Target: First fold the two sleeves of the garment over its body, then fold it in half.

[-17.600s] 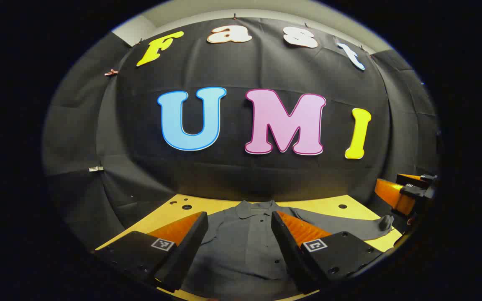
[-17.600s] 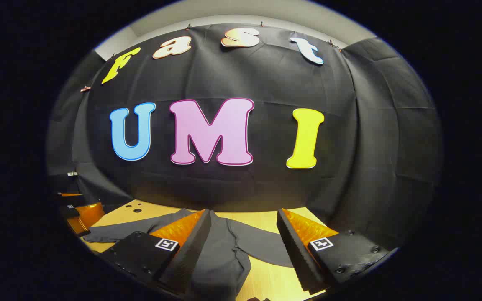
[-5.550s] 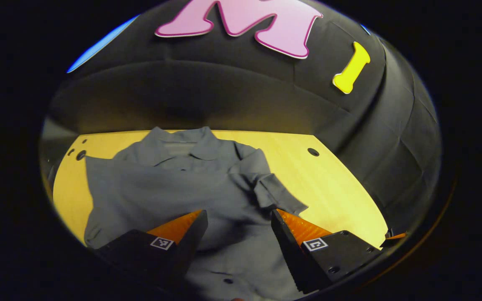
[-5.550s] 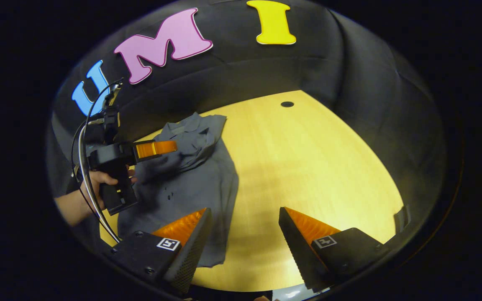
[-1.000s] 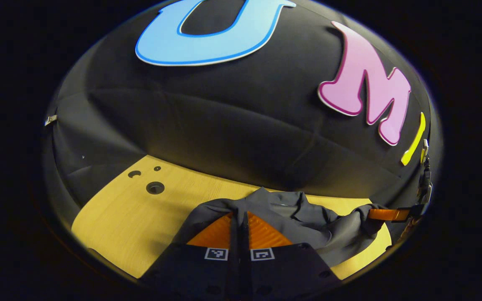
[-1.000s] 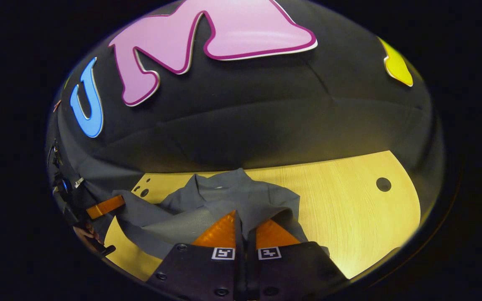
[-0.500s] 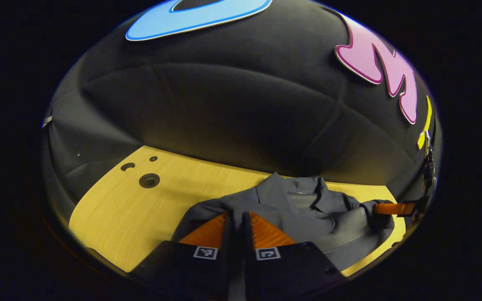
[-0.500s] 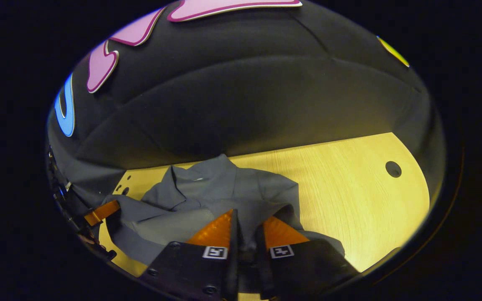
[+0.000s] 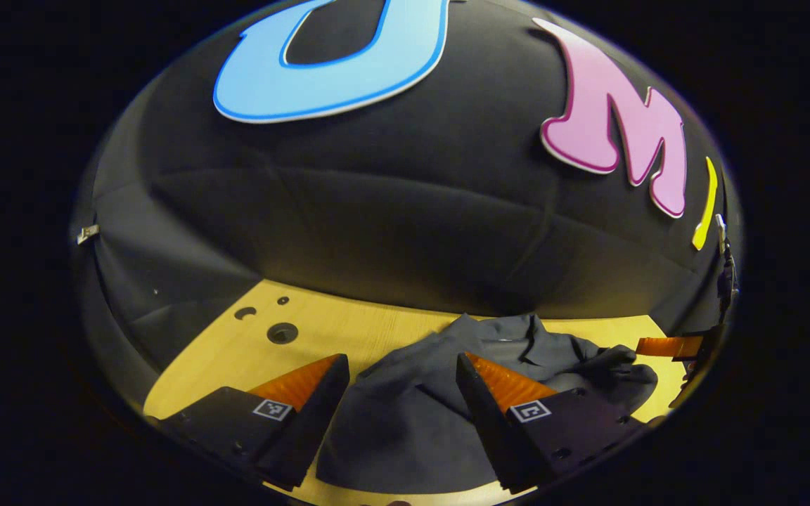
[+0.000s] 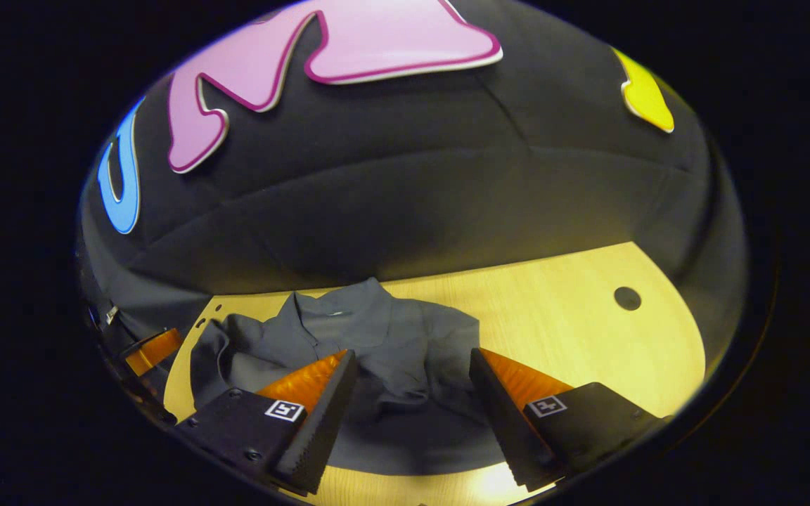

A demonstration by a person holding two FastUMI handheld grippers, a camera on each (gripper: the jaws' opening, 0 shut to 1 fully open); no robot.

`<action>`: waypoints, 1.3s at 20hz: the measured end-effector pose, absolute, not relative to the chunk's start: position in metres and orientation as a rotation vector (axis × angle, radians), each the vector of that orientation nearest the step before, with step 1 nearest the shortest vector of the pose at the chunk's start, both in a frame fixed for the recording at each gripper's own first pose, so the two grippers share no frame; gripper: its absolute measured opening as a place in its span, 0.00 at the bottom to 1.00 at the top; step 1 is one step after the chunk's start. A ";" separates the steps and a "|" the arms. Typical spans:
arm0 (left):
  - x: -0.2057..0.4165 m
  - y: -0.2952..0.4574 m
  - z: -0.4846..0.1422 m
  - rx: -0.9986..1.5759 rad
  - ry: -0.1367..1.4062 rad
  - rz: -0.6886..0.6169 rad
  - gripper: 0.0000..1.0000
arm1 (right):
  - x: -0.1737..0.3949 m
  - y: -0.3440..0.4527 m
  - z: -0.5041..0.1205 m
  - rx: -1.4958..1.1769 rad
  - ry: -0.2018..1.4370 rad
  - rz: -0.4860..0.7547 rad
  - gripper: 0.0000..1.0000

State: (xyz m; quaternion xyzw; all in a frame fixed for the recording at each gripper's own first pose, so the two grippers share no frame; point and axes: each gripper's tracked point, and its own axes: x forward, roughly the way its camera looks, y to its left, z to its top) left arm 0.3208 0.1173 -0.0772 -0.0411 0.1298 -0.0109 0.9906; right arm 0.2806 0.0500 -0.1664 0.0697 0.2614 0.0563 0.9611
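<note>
With both claws spread wide and gripping nothing, the grey garment lies folded on the yellow tabletop, bunched into a compact heap. Left gripper view: left claw hangs just above the cloth, fingers apart, the garment's folded edge showing between them and running forward to the collar ahead and slightly to the claw's right. Beyond that, at the far right edge, part of the right claw pokes in just past the garment's rumpled end. Tabletop holes sit ahead-left of the left claw. Right gripper view: right claw is also open over the garment, cloth lying between and ahead of its fingers, collar ahead-left, pointing to the booth wall. Bare tabletop stretches off to the claw's right with one hole. Left claw's finger sits at the far left, beside the garment's edge; contact unclear.
</note>
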 end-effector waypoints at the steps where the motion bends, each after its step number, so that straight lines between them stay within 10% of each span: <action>1: 0.308 0.117 -0.069 -0.066 0.244 -0.025 0.96 | 0.271 0.047 -0.156 0.119 0.505 0.108 0.99; 26: -0.030 0.160 0.004 0.008 0.015 0.036 0.96 | -0.063 0.034 -0.055 0.059 0.300 0.035 0.99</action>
